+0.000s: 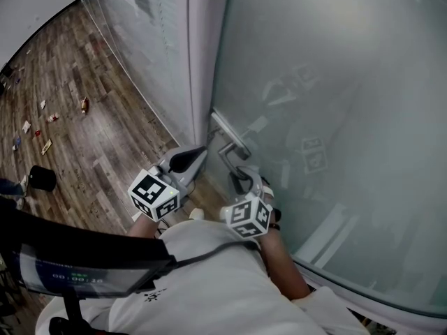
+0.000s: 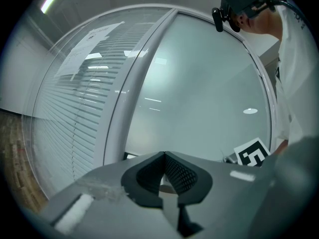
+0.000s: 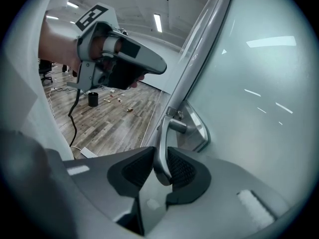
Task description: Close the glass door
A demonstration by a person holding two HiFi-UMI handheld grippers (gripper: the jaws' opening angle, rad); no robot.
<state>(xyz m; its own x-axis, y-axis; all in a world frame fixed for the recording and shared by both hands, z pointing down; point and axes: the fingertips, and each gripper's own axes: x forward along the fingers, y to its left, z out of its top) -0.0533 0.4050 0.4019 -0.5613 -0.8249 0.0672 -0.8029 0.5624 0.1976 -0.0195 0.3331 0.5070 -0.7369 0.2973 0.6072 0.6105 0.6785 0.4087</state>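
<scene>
**Gripping the lever, with the swing apparently all but finished**

Reading the head view from the left: first the wooden floor (image 1: 91, 138), strewn with small scraps. Next the clear glass wall (image 1: 150, 26) with blinds behind it. Then the white door post (image 1: 206, 61).

Just beside the foot of that post hangs the left gripper (image 1: 201, 152), pointed level. Pads pressed flat against each other, with nothing between them. Idle, touching neither post nor door, and apparently playing no part in this step.

Moving right to the metal door handle (image 1: 227, 152), mounted on its plate near the door's leading edge. Clamped around the end of that lever is the right gripper (image 3: 160, 169), tilted downward, a ridged pad against each side of the metal.

Furthest right, filling the rest of the frame, stands the frosted glass door (image 1: 335, 82). Seems to lie close along the post, with no open gap to be made out in any view.

Judged from that as nearly or fully swung shut. Cannot tell whether the latch has caught.

Probably left to do: seat the door fully if any travel remains, then loosen the clamp and draw clear of the lever.
</scene>
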